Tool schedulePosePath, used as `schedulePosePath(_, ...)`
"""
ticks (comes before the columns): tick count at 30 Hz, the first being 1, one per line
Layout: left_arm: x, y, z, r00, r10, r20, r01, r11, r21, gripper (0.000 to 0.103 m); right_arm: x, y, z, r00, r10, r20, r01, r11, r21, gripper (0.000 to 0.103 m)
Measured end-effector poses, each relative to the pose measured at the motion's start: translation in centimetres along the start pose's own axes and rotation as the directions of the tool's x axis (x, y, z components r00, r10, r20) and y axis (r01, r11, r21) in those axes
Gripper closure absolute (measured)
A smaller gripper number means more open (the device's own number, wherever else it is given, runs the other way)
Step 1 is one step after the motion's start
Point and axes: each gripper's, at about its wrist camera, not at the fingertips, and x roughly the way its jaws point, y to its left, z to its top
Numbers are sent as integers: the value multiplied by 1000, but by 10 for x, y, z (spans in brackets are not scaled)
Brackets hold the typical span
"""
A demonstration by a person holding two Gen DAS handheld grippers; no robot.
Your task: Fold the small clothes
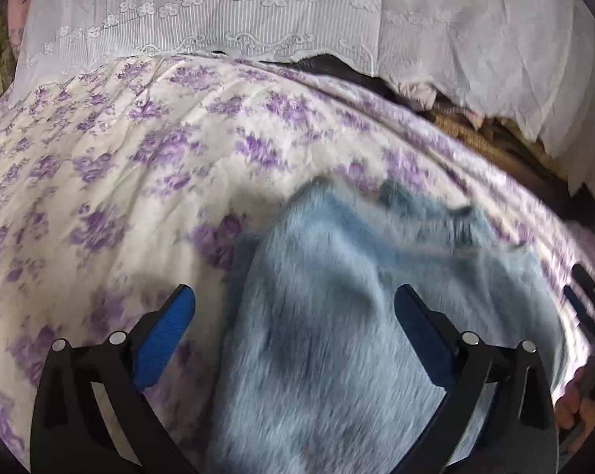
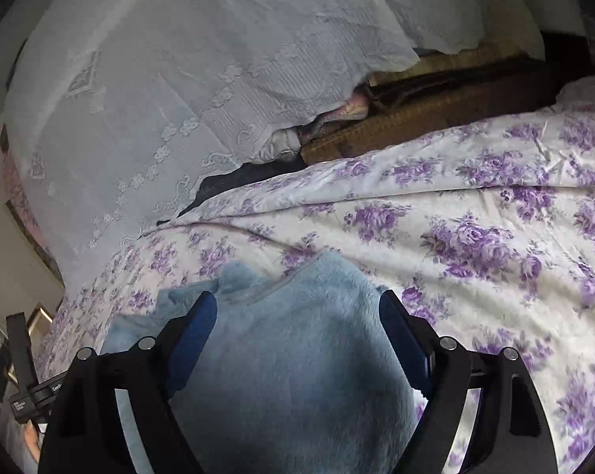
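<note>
A light blue fleece garment [image 1: 336, 316] lies on the purple-flowered bedsheet [image 1: 119, 166]. My left gripper [image 1: 295, 302] hovers over its left part with the jaws wide apart; the left finger [image 1: 171, 328] is above the sheet, the right finger [image 1: 419, 331] above the fleece. In the right wrist view the same garment [image 2: 297, 355] fills the space under my right gripper [image 2: 297, 312], which is open too, its blue pads [image 2: 194, 328] clear of the cloth. Neither gripper holds anything. Motion blurs the left view.
White lace fabric [image 1: 226, 12] covers the pillows at the head of the bed. A brown wooden edge [image 2: 435, 114] shows behind the sheet [image 2: 475, 205]. The other gripper [image 1: 585, 296] and a hand [image 1: 577, 403] appear at the right rim of the left view.
</note>
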Motion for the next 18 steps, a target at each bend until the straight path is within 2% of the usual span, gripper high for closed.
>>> schedulePosePath(1, 5, 0, -6, 999, 22, -26, -22, 1000, 14, 5, 7, 1, -6, 999, 1, -47, -2, 1000, -18, 9)
schedulePosePath(2, 12, -1, -11, 998, 48, -42, -47, 999, 26, 4, 18, 2, -15, 993, -12, -121, 7, 999, -43, 8)
schedulePosePath(3, 12, -2, -16, 998, 59, -33, -58, 998, 32, 4, 32, 4, -26, 982, -58, -180, 41, 994, -98, 8)
schedulePosePath(5, -4, -7, -21, 994, 109, 11, -109, 993, 43, 5, 14, 14, -24, 991, -93, -95, 79, 987, -138, 9)
schedulePosePath(7, -26, -12, -33, 989, 125, 78, -130, 990, 55, 5, -14, 20, -26, 997, -76, 15, 77, 985, -154, 9)
schedulePosePath(8, -38, -15, -40, 986, 127, 109, -135, 988, 68, 5, -21, 22, -30, 997, -73, 34, 78, 983, -165, 9)
schedulePosePath(10, -54, -22, -53, 981, 130, 146, -145, 985, 94, 5, -30, 26, -39, 996, -84, 26, 87, 978, -190, 9)
schedulePosePath(12, -64, -27, -64, 978, 133, 163, -151, 983, 107, 5, -29, 26, -51, 995, -97, -23, 91, 976, -199, 9)
schedulePosePath(15, -58, -37, -80, 979, 158, 128, -179, 969, 170, 4, -15, 25, -64, 980, -144, -136, 109, 966, -235, 3)
schedulePosePath(18, -43, -40, -84, 977, 186, 100, -203, 960, 191, 4, -18, 27, -66, 982, -140, -128, 106, 964, -244, 3)
